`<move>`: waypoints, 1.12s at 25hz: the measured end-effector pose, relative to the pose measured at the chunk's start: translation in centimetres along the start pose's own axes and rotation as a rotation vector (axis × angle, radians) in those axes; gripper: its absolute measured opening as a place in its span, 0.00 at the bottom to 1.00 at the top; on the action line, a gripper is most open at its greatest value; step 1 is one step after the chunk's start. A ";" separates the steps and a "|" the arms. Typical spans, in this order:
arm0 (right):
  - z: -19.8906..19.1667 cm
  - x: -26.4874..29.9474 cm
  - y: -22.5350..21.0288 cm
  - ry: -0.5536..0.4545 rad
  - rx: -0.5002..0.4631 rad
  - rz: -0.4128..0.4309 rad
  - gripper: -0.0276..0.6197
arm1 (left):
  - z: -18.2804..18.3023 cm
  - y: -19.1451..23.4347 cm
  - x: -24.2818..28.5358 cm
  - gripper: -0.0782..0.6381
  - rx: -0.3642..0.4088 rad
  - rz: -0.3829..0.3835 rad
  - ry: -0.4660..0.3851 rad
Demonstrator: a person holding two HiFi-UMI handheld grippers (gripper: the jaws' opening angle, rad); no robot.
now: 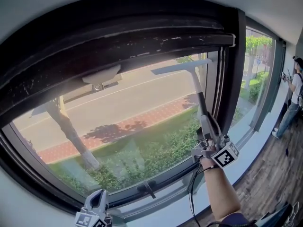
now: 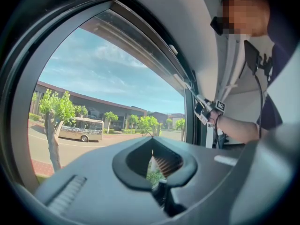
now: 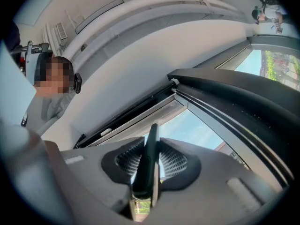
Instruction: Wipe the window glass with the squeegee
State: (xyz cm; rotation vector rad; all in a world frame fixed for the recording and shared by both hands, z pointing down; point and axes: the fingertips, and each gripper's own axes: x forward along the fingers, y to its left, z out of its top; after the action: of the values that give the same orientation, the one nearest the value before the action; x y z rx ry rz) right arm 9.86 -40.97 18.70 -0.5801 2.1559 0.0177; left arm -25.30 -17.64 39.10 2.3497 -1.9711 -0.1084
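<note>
The squeegee [image 1: 183, 68] rests its pale blade against the upper right of the window glass [image 1: 118, 126], and its dark handle slopes down to my right gripper [image 1: 207, 126]. In the right gripper view, the right gripper [image 3: 150, 159] is shut on the squeegee handle [image 3: 153, 135], which stands between the ribbed pads. My left gripper [image 1: 97, 201] hangs low at the bottom left, below the window frame, far from the squeegee. In the left gripper view, the left gripper [image 2: 152, 148] is shut with nothing in it; the far right gripper [image 2: 207, 111] and squeegee show beside the frame.
A thick dark frame [image 1: 118, 37] surrounds the pane, with a dark latch handle [image 1: 147, 188] on its lower rail. A vertical post [image 1: 233, 74] separates a second pane [image 1: 258, 65]. A person [image 1: 294, 96] stands far right on the wood floor [image 1: 270, 174]. A tree, a bus and a road lie outside.
</note>
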 end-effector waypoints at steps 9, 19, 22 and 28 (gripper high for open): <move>-0.5 -1.4 0.1 0.032 -0.023 -0.023 0.20 | -0.8 -0.9 -0.2 0.12 -0.019 -0.020 0.014; -1.4 -3.4 0.0 0.071 -0.026 -0.048 0.21 | -1.3 -1.9 0.0 0.12 -0.029 -0.040 0.021; -1.9 -3.9 0.0 0.070 0.000 -0.054 0.21 | -1.4 -2.2 0.1 0.12 -0.028 -0.045 0.021; -2.9 -5.0 0.1 0.068 0.040 -0.069 0.20 | -1.5 -2.9 0.1 0.12 -0.031 -0.051 0.025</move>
State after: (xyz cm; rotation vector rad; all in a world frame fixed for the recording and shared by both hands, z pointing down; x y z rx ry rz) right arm 10.18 -39.54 24.28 -0.6395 2.1955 -0.0832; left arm -22.24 -17.26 40.30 2.3704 -1.8851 -0.1118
